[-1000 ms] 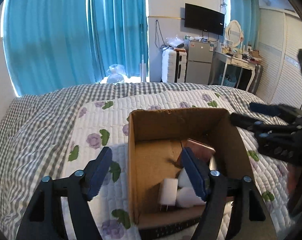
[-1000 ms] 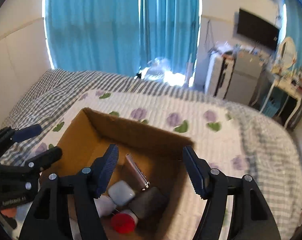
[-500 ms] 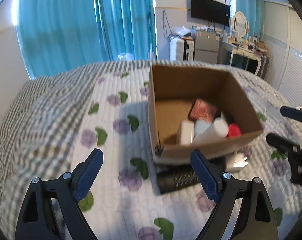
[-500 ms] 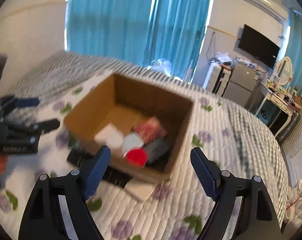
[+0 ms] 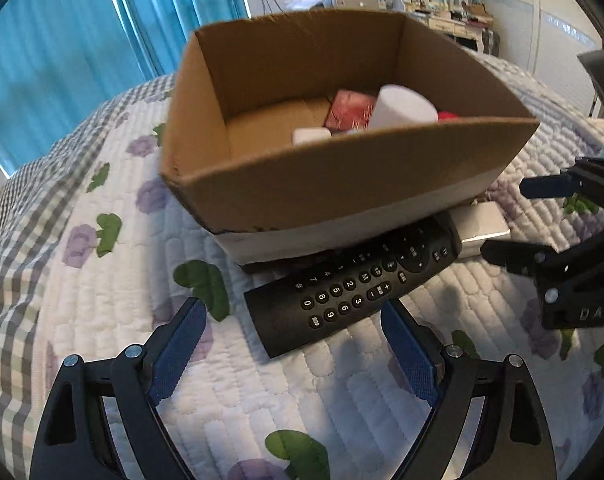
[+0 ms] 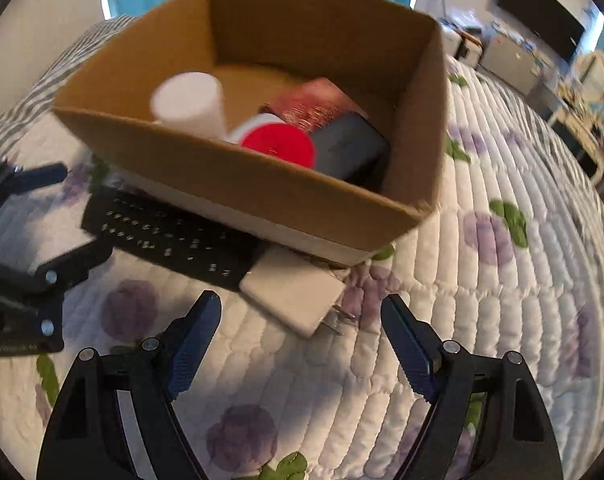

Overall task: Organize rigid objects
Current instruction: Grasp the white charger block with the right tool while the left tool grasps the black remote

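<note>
An open cardboard box [image 5: 342, 184] [image 6: 262, 184] stands on the quilted bed. It holds a white cylinder [image 5: 402, 108] [image 6: 190, 100], a red cap [image 6: 278, 144], a red patterned card [image 5: 350, 108] and a dark case [image 6: 346, 144]. A black remote [image 5: 354, 284] [image 6: 174, 236] lies partly under the box's near edge. A white plug adapter [image 6: 294, 296] [image 5: 482, 224] lies beside it. My left gripper [image 5: 294, 348] is open just before the remote. My right gripper [image 6: 302, 336] is open just before the adapter. Both are empty.
The bed has a white floral quilt [image 6: 502, 280] over a grey checked cover [image 5: 14, 240]. Blue curtains [image 5: 82, 40] hang behind. A dresser with a mirror, a fridge and a wall television [image 6: 542, 4] stand at the far side of the room.
Both grippers have dropped from above the box to low over the quilt in front of it. The remote and adapter now lie close before the open jaws.
</note>
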Demonstrator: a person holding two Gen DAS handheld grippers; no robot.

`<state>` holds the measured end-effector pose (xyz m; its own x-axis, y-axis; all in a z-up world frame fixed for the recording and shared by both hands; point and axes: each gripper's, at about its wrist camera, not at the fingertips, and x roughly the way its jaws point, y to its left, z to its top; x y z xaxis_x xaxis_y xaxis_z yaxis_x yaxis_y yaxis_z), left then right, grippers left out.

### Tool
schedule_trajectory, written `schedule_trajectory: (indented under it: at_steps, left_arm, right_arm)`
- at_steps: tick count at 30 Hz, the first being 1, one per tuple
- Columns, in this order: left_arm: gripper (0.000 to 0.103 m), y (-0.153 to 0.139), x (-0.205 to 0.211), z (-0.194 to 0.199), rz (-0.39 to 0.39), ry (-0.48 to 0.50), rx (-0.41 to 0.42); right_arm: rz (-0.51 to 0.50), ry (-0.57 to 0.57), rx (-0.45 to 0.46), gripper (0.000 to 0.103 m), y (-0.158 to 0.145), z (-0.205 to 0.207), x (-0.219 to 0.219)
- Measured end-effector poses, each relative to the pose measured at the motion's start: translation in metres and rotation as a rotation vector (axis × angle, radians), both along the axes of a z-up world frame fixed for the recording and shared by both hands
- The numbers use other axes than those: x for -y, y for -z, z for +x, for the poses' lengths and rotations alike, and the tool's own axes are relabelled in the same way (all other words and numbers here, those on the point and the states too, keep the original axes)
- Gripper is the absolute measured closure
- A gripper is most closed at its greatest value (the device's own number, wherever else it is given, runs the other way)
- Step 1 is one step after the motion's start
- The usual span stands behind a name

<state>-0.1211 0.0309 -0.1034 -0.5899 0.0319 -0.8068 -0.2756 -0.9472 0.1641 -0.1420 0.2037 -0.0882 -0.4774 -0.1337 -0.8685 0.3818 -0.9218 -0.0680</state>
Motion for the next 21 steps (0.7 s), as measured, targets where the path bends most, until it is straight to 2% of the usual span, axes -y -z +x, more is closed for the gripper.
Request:
schedule_trajectory:
  at_steps: [4, 8, 10, 11, 15, 19, 21]
  left_arm:
    - [0.012, 0.004, -0.007, -0.004, 0.001, 0.035, 0.022]
    - [0.012, 0.009, -0.015, -0.006, -0.024, 0.077, 0.047]
    - [0.012, 0.014, -0.020, -0.008, -0.052, 0.090, 0.051]
    - [0.012, 0.016, -0.023, -0.009, -0.075, 0.094, 0.050]
    - [0.012, 0.022, -0.030, -0.016, -0.092, 0.112, 0.055]
    - [0.012, 0.027, -0.037, -0.014, -0.097, 0.142, 0.056]
    - [0.012, 0.024, -0.041, -0.006, -0.072, 0.185, 0.088]
  right_arm:
    - [-0.050, 0.026, 0.041, 0.021, 0.010, -0.011, -0.005]
    - [-0.057, 0.038, 0.047, 0.021, 0.021, -0.021, -0.003]
    - [-0.055, 0.039, 0.059, 0.035, 0.026, -0.023, -0.002]
    - [-0.068, 0.027, 0.067, 0.038, 0.027, -0.022, -0.002]
    - [-0.036, 0.045, 0.068, 0.038, 0.022, -0.015, -0.007]
    - [-0.054, 0.089, 0.069, 0.038, 0.010, -0.005, -0.026]
    - [-0.060, 0.107, 0.052, 0.038, 0.000, 0.000, -0.037]
